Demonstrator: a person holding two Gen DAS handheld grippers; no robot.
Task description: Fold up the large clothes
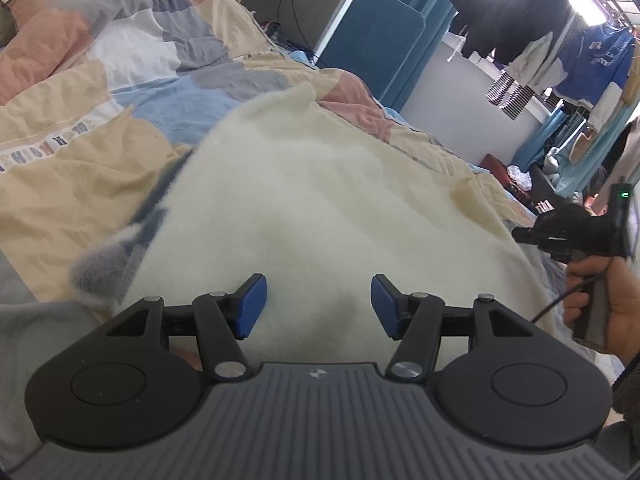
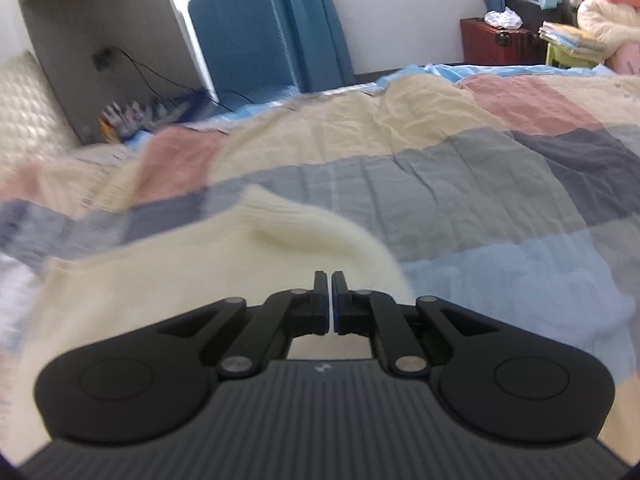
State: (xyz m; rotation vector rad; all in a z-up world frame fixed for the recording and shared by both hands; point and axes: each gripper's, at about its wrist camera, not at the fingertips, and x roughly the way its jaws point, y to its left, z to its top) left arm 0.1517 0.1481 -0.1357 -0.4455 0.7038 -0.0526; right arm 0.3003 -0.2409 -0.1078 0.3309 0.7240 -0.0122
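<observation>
cream fleece, the sweater (image 1: 304,200) lies spread on the patchwork quilt (image 1: 80,152) for folding, so my left gripper (image 1: 318,306) hovers at its near edge with jaws spread and empty, while my right gripper (image 2: 331,300), pressed together on nothing, hangs over its right side.

Left wrist view: mounted on the left hand-held gripper (image 1: 319,306), angled down, close over a cream sweater (image 1: 320,208) on the bed (image 1: 80,168); right hand-held gripper (image 1: 520,235) at far right edge. Right wrist view: mounted on the right hand-held gripper (image 2: 331,304), angled down, close over the same sweater (image 2: 200,280). Shared: sweater, patchwork quilt (image 2: 460,200), blue curtain (image 2: 304,12) beyond.
</observation>
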